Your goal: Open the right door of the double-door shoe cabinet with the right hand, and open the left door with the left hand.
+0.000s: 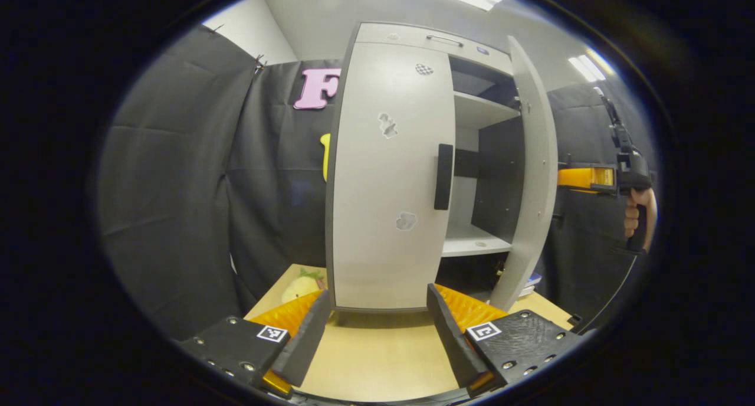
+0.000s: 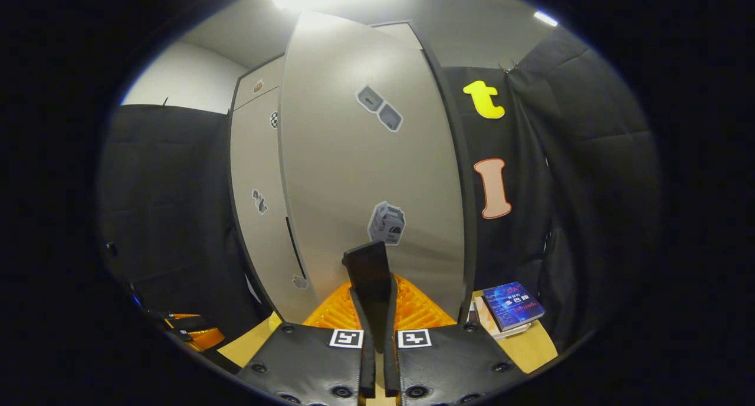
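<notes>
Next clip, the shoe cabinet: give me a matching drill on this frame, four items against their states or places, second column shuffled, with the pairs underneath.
Column one:
1. right door
2. left door
3. left gripper
4. right gripper

Column two:
A. fingers spread apart, nothing between them, in front of the cabinet
B. swung open, shelves showing behind it
C. closed flat, handle untouched
D. fingers clamped on a dark door handle

Pairs: 1-B, 2-C, 3-A, 4-D
</notes>
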A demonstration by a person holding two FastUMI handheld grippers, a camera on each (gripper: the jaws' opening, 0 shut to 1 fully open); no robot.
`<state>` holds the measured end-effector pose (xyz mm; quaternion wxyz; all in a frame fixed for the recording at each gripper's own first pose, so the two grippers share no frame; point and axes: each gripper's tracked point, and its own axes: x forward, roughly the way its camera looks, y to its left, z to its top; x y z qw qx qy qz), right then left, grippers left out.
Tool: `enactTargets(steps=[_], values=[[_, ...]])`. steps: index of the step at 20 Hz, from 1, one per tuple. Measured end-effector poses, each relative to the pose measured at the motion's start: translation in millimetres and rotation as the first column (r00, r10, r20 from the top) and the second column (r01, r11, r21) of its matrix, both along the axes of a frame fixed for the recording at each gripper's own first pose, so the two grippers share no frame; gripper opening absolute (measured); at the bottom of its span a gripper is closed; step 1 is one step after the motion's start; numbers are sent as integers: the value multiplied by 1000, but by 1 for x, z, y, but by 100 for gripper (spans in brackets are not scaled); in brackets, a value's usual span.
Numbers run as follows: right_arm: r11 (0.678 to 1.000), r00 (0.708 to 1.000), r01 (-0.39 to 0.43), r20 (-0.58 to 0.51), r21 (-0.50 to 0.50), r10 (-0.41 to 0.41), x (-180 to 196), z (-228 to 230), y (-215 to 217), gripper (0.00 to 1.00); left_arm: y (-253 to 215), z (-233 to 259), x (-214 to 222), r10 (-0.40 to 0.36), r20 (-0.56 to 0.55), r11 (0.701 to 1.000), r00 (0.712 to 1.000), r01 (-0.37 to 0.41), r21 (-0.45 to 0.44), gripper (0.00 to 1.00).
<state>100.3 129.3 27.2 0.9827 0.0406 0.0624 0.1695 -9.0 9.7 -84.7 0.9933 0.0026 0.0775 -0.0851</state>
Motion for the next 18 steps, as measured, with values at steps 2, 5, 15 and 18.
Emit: enactTargets(steps=[2,5,15,18], values=[[1000,1000,12,-2,1,-12,-1,0,-2,7,-2,-3,-3,0,-26,1000,1000,0,-9,94],[999,999,35,-3,-3,-35,-3,1,-9,7,-3,-4,-2,-6,-32,1000,999,5,-10,94],[991,990,136,28,15,-137,4,4,-35,6,-21,-11,12,-35,-38,999,999,35,9,94],[986,988,150,55,-71,-146,7,-2,-52,5,-38,-15,14,-59,-45,998,997,59,-2,94]])
